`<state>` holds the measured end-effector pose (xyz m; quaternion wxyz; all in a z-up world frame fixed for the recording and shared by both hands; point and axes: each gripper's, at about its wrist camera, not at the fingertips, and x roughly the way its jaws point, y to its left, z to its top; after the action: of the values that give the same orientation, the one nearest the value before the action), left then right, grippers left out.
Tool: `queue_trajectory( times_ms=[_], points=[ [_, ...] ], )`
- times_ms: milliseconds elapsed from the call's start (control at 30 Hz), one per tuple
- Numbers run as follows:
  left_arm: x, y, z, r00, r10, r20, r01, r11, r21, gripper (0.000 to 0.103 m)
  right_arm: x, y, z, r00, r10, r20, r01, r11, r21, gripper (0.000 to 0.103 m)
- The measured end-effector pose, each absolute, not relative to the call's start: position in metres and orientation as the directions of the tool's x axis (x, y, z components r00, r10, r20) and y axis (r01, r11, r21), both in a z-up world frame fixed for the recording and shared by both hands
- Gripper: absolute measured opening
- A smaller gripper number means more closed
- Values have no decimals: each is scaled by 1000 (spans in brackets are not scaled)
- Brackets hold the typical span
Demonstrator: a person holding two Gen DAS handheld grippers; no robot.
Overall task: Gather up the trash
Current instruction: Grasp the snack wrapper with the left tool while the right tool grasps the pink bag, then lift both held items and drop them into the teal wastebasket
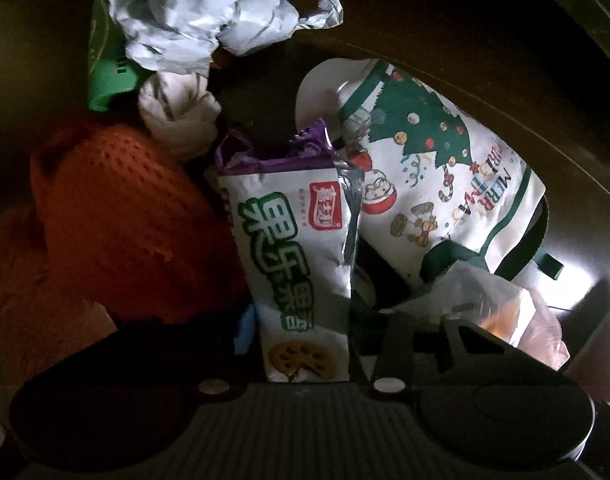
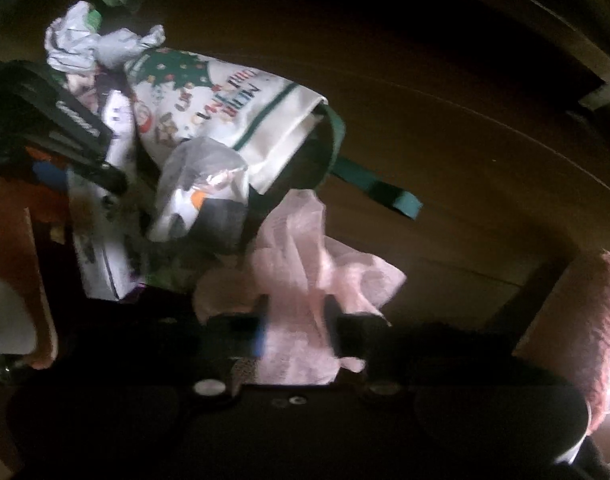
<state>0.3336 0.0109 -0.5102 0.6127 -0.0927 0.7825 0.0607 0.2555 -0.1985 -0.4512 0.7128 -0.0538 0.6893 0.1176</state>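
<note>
Beside the Christmas bag (image 1: 445,172), the left gripper (image 1: 305,332) pinched a snack wrapper (image 1: 297,248) between its fingers — the right gripper (image 2: 293,320) pinched pink plastic (image 2: 305,264). Neither piece was bagged yet, and crumpled paper (image 1: 193,20) beyond the bag remained uncollected.

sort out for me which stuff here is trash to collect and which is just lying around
Trash for the job:
snack wrapper in the left claw
pink tissue in the right claw
crumpled paper
clear plastic bag

Just lying about, as far as I can judge:
Christmas tote bag
orange knitted cloth
brown table
</note>
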Motion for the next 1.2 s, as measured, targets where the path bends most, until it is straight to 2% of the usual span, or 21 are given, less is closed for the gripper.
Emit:
queue_trajectory(
  times_ms=[67, 200, 400, 700, 1033, 1200],
  points=[
    [334, 14, -503, -233, -85, -969, -240, 970, -28, 40, 253, -200, -446, 22, 87, -996, -245, 966, 79, 7],
    [333, 20, -475, -218, -120, -969, -273, 960, -58, 40, 250, -201, -426, 20, 75, -997, -255, 965, 68, 3],
    [329, 17, -406, -155, -147, -977, -249, 963, -105, 40, 243, -206, -369, 86, 95, -992, -229, 971, 73, 2],
    [301, 15, -295, 9, -204, -979, -190, 961, -202, 40, 219, -231, -259, 275, 174, -945, -222, 968, 114, 1],
    [273, 7, -163, 209, -203, -957, -52, 974, -219, 40, 197, -250, -124, 487, 293, -823, -253, 949, 188, 1],
    [268, 2, -97, 305, -190, -933, 35, 981, -189, 40, 191, -247, -59, 557, 321, -766, -326, 933, 154, 1]
  ],
)
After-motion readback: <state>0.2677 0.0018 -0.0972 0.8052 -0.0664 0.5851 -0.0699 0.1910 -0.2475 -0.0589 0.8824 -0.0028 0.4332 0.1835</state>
